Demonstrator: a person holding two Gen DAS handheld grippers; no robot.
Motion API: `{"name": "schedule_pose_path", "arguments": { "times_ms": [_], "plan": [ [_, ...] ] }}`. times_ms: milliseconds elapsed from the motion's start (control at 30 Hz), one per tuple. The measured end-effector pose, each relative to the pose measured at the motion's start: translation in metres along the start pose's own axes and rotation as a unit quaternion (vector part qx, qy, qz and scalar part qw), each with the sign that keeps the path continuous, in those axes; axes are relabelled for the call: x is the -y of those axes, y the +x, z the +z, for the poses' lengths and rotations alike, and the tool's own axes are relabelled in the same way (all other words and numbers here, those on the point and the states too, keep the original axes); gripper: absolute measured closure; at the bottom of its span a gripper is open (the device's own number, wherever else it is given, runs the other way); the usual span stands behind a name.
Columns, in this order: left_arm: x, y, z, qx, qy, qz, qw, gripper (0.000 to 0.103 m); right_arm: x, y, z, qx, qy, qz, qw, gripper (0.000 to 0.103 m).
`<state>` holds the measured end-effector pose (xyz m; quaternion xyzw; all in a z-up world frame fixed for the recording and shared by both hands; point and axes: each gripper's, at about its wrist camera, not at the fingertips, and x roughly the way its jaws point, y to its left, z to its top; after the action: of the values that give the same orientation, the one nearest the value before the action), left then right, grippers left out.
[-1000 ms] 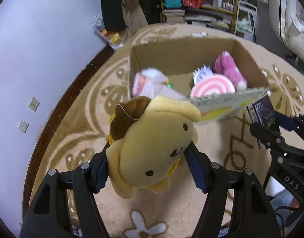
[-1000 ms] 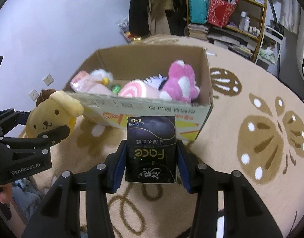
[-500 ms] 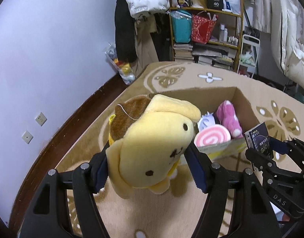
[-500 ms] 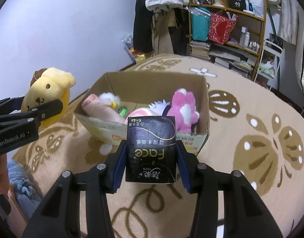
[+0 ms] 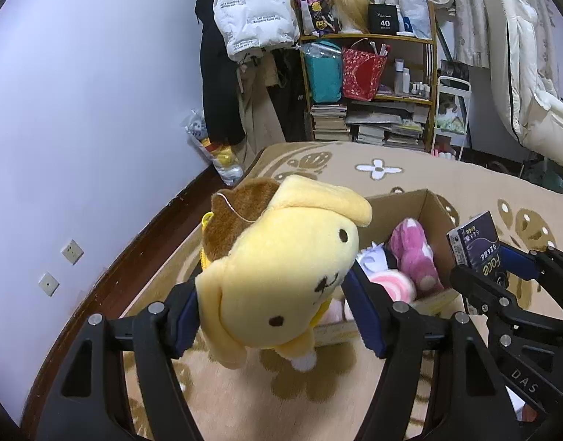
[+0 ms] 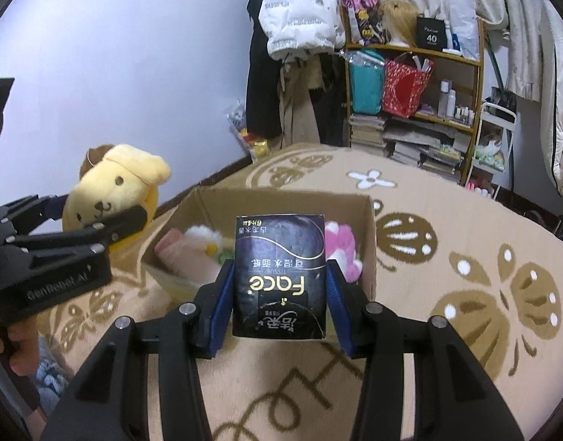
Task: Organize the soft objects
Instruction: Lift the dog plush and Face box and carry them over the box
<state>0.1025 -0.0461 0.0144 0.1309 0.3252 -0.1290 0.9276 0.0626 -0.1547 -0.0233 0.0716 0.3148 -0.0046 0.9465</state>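
My left gripper (image 5: 274, 312) is shut on a yellow plush dog (image 5: 281, 279) with a brown cap, held in the air above the rug. The same plush dog (image 6: 112, 191) shows at the left of the right wrist view. My right gripper (image 6: 279, 294) is shut on a dark pack of tissues (image 6: 279, 275), also seen as the tissue pack (image 5: 478, 246) at the right of the left wrist view. Beyond both stands an open cardboard box (image 6: 369, 242) on the rug, holding a pink plush (image 5: 410, 253), a pink-and-white swirl cushion (image 5: 391, 284) and other soft toys.
A beige patterned rug (image 6: 465, 257) covers the floor. A wooden shelf (image 5: 373, 84) with bags, books and bottles stands at the back, clothes hanging beside it. The wall (image 5: 79, 110) and dark floor edge run along the left. A hand (image 6: 9, 345) grips the left tool.
Both grippers have risen and tilted upward with their loads; the box now sits lower and farther in each view, and the shelf and hanging clothes have come into sight.
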Motion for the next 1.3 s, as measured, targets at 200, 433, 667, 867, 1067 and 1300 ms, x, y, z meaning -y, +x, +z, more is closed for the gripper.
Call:
{"name": "schedule_pose_path", "arguments": {
  "times_ms": [200,433,667,867,1067,1300],
  "plan": [
    [0.007,0.010,0.010,0.006,0.015,-0.001,0.9999,0.033,0.008,0.004,0.006,0.018,0.009,-0.006,1.000,0.053],
    [0.004,0.025,0.017,0.005,0.016,0.007,0.9998,0.033,0.017,0.013,0.015,0.029,0.016,-0.013,0.999,0.053],
    [-0.001,0.040,0.024,0.004,0.018,0.017,0.9997,0.033,0.019,0.019,0.017,0.031,0.012,-0.012,0.999,0.053],
    [-0.002,0.049,0.022,0.003,0.015,0.024,0.9996,0.032,0.018,0.030,0.018,0.021,0.010,-0.008,1.000,0.053],
    [-0.007,0.060,0.019,-0.002,0.008,0.022,0.9997,0.030,0.019,0.040,0.017,0.015,0.008,-0.005,1.000,0.053],
    [-0.009,0.074,0.014,-0.018,-0.004,0.018,0.9997,0.029,0.020,0.051,0.014,0.002,0.007,0.000,1.000,0.053]
  ]
}}
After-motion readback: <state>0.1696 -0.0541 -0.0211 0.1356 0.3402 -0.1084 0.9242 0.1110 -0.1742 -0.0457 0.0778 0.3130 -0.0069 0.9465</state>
